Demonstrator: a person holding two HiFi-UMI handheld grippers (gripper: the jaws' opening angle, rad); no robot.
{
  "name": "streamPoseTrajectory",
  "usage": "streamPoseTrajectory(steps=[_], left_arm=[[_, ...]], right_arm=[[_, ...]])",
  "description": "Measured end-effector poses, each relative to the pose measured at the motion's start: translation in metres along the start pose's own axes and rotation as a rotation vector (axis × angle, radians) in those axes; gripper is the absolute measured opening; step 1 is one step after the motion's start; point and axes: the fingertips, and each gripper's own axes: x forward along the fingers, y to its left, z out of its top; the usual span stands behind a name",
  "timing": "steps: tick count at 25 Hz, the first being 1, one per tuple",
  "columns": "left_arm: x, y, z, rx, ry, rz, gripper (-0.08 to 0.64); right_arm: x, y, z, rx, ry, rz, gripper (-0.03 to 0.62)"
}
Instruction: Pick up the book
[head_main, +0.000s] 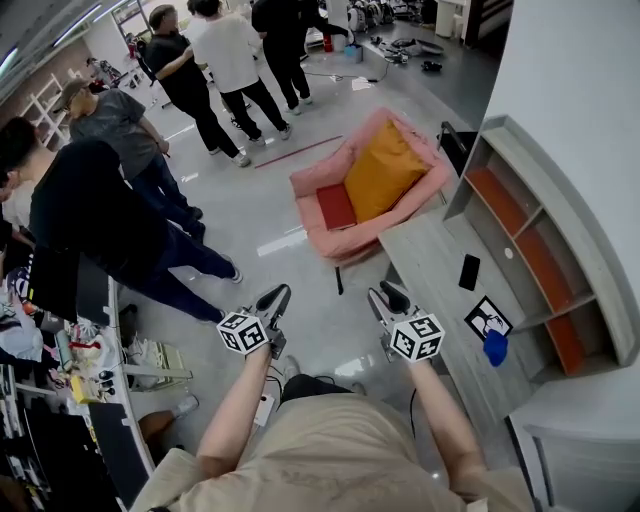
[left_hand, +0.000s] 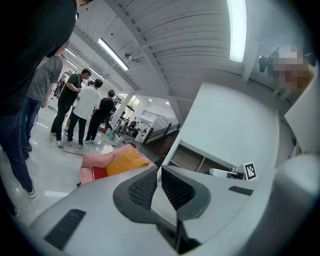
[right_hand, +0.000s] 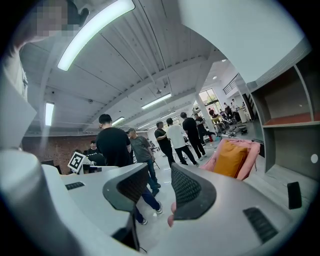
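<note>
The red book (head_main: 336, 207) lies on the seat of a pink armchair (head_main: 325, 175), next to an orange cushion (head_main: 382, 170). In the left gripper view the book (left_hand: 99, 173) shows as a red patch beside the cushion, far ahead. Both grippers are held out level above the floor, well short of the chair. My left gripper (head_main: 275, 296) (left_hand: 159, 170) is shut with nothing between its pads. A clear gap separates the pads of my right gripper (head_main: 388, 293) (right_hand: 160, 170), which is open and empty. The right gripper view shows the armchair (right_hand: 252, 152) and cushion (right_hand: 231, 158), not the book.
A grey table (head_main: 430, 260) on the right holds a black phone (head_main: 469, 271), a marker card (head_main: 488, 318) and a blue object (head_main: 496, 347). Behind it stands a shelf unit (head_main: 540, 230). Several people stand at the left and back. A cluttered desk (head_main: 60, 370) fills the left.
</note>
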Motion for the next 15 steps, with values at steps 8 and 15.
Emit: streamPoseTrajectory(steps=[8,15], left_arm=[[-0.002,0.009,-0.002,-0.019,-0.005,0.012,0.014],[0.012,0.052,0.015,-0.048,-0.001,0.006,0.014]], right_arm=[[0.012,-0.007,-0.008,0.037,0.011,0.001,0.132],[0.056,-0.008,0.002,0.048,0.009,-0.019,0.132]])
